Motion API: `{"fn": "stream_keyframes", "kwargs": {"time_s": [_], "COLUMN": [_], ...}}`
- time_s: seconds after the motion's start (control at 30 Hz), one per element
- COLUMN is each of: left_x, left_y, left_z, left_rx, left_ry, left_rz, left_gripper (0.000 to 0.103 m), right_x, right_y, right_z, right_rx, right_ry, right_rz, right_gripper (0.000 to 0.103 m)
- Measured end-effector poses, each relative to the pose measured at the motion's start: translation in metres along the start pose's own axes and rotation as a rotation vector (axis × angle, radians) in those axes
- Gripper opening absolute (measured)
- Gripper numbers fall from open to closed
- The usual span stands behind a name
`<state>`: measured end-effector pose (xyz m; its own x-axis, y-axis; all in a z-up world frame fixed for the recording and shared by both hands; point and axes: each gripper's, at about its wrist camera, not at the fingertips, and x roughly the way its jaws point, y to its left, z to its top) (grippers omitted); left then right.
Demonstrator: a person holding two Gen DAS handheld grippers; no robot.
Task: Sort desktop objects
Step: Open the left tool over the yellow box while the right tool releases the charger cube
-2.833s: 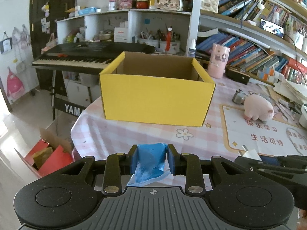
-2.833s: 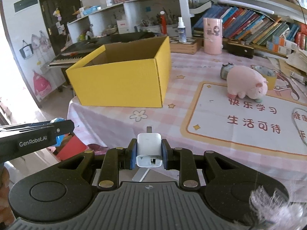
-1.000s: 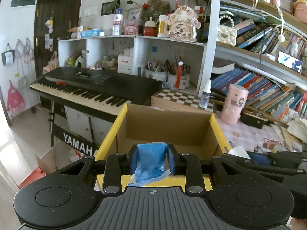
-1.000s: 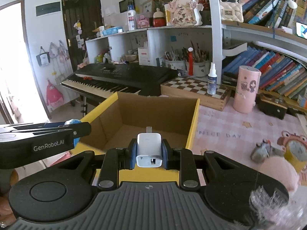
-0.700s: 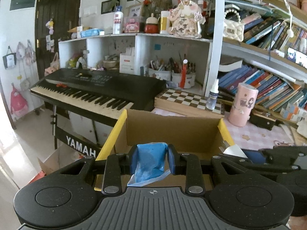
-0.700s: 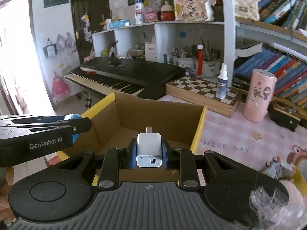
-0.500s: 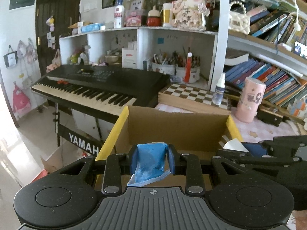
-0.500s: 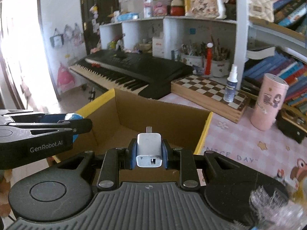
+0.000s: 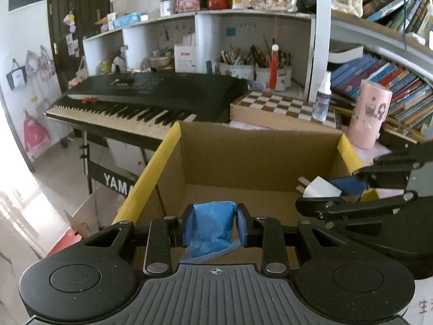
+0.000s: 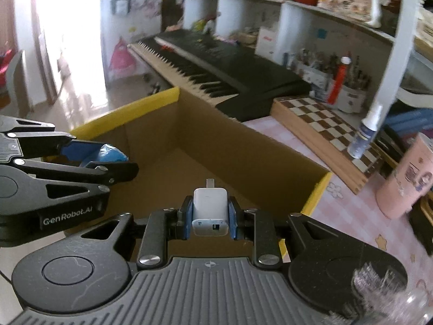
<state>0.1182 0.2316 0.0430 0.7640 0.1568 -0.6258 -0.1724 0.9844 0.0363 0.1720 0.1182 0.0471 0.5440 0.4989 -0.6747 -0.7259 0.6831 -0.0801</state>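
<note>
The left tool (image 9: 215, 223) grips a blue crumpled wrapper (image 9: 212, 227) above the open yellow box (image 9: 162, 157). The right tool (image 10: 209, 216) clamps a white charger plug (image 10: 209, 211) over the same box, which stands at the worktop (image 10: 351, 216) edge nearest the keyboard (image 10: 216, 62)

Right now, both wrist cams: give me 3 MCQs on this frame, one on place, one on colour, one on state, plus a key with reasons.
1. Where are both grippers held?
A. over the open box
B. over the keyboard
C. over the chessboard

2. What colour is the box's outside?
A. red
B. yellow
C. green

3. What state is the right gripper in?
A. open and empty
B. shut on nothing
C. shut on the charger

Key:
1 A: the left gripper and right gripper both show the box floor past their fingertips.
2 B: its rim and outer face are yellow, the inside plain brown card.
3 C: the white charger sits clamped between the pads, prongs forward; the left gripper likewise clamps a blue packet.
</note>
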Motion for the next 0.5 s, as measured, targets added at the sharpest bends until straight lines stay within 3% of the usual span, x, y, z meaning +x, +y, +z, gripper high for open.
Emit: {"fn": "stream_keyframes", "kwargs": {"time_s": [0.5], "left_x": [0.021], "left_y": [-0.001], "left_z": [-0.006], "left_rx": [0.033], "left_ry": [0.072], "left_rz": [0.014], "left_gripper": [0.03], "right_x": [0.037], "right_y": [0.005], "right_z": [0.0], "right_rx": [-0.212], "right_ry": [0.134], "right_rz": [0.054], "right_gripper": [0.024]}}
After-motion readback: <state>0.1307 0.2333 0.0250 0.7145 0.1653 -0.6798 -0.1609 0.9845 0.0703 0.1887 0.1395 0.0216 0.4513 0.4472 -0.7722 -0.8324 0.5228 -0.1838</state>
